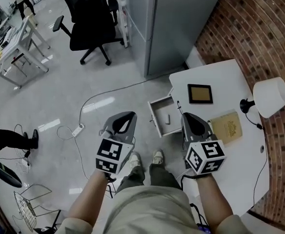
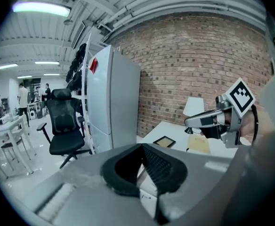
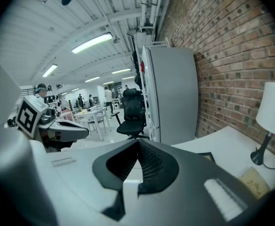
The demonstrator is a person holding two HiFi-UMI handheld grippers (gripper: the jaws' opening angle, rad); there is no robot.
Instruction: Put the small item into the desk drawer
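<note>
Small item lies inside the open desk drawer, a pale short sliver too small to identify. At the far left, a person's dark leg and shoe are cut off by the frame edge. Further right, a black office chair stands on the grey floor with its top out of frame. The left gripper hangs over the floor just left of the drawer; its own view shows the jaws pressed together with nothing between them. A red tag on the grey cabinet is too blurred to read. The right gripper covers the drawer's right front corner, and its jaws are likewise clenched and empty. The marker cubes carry only black-and-white squares, no letters. On the white desk lie a dark picture frame and a yellowish book whose cover pattern is unreadable. A white lamp stands near the brick wall.
</note>
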